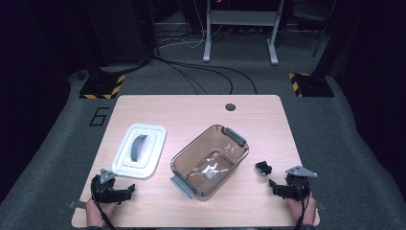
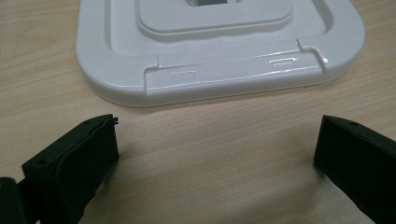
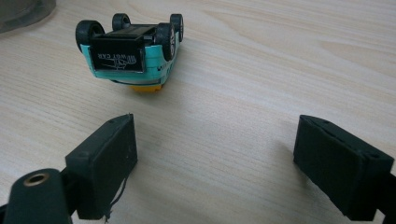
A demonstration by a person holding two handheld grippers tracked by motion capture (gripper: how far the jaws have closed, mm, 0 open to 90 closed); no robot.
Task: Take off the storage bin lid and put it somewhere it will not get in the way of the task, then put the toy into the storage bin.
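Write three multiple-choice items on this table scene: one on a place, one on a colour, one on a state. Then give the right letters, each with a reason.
1. Where does the white lid lie?
A. On the table, left of the clear container
B. Clipped on the container
C. On the floor

2. What colour is the toy car body?
A. Red
B. Teal
C. White

3. How does the toy car lie?
A. On its wheels
B. Inside the container
C. Upside down, wheels up

Answers:
1 A, the high view shows the lid flat on the wood beside the container.
2 B, the right gripper view shows teal sides.
3 C, its wheels and black underside face up ahead of the open right gripper.
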